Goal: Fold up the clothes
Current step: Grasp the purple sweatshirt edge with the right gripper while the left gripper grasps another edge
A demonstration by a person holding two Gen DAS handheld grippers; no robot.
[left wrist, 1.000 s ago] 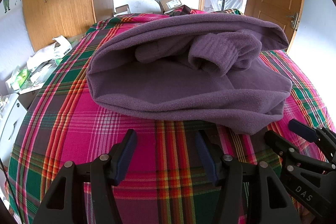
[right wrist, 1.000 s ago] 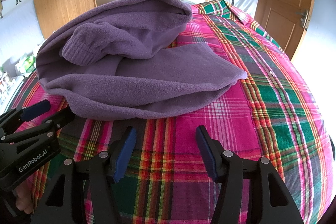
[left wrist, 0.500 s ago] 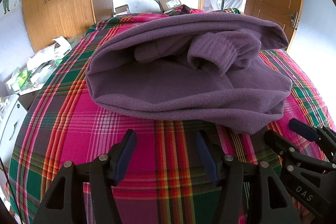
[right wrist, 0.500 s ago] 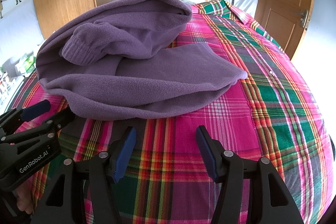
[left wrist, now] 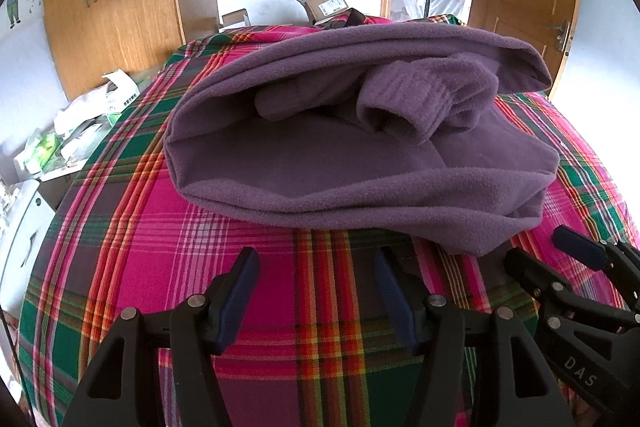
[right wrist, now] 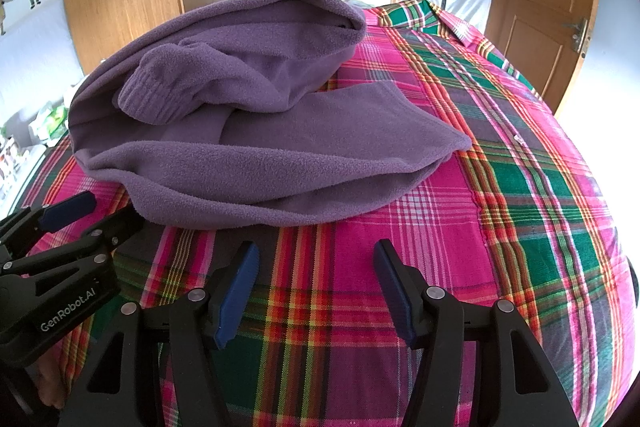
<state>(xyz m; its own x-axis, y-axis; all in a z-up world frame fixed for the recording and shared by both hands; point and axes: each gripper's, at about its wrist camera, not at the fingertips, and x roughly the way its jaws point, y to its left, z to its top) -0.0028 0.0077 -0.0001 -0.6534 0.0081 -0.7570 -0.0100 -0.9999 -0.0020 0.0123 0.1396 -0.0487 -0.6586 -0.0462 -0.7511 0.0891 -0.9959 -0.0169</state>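
Almost nothing had moved over the last second: both views held the same framing, and the purple fleece sweater lay in the same loose heap. That stillness read as a pause, not a step in the fold.

Left gripper hovered low over the plaid bedspread, jaws spread wide, nothing between them. Right gripper likewise stood wide apart and empty. In the left view the right gripper showed at 4 o'clock, just beside the sweater's near hem; in the right view the left gripper sat at 8 o'clock, near the same hem.

Sweater lay on the bed at 12 o'clock from both grippers, doubled over roughly, with a ribbed cuff bunched on top and a flat panel running out toward 2 o'clock in the right view. Layers uneven, edges not squared.

Judgement: the garment was partly gathered, not neatly folded. The cuff and slack upper layer would need tidying for a clean fold.
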